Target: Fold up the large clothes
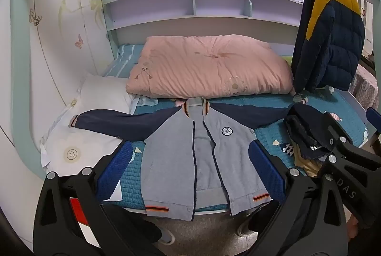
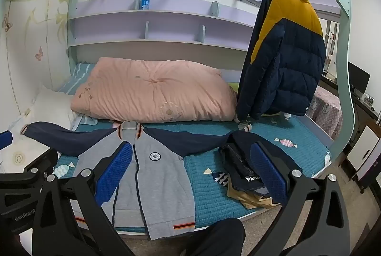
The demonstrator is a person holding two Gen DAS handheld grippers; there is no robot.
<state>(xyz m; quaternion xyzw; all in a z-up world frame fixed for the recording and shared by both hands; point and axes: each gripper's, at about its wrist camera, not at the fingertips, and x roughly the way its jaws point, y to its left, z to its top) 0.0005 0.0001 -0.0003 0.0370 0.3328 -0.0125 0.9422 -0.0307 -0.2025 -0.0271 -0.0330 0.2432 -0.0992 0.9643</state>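
Observation:
A grey zip jacket (image 1: 171, 156) with navy sleeves lies flat, face up and unzipped on the teal bed (image 1: 129, 182), sleeves spread to both sides, hem hanging over the front edge. It also shows in the right wrist view (image 2: 157, 175). My left gripper (image 1: 190, 172) is open and empty, held above the jacket's lower half, its blue pads (image 1: 114, 170) wide apart. My right gripper (image 2: 193, 172) is open and empty, over the jacket's right side and the bed; its black body shows in the left wrist view (image 1: 343, 160).
A pink quilt (image 1: 209, 67) lies folded behind the jacket. A white pillow (image 1: 78, 132) is at the left. A pile of dark clothes (image 2: 243, 170) sits at the jacket's right. A navy and yellow puffer jacket (image 2: 285, 60) hangs at the right. Shelves run along the back.

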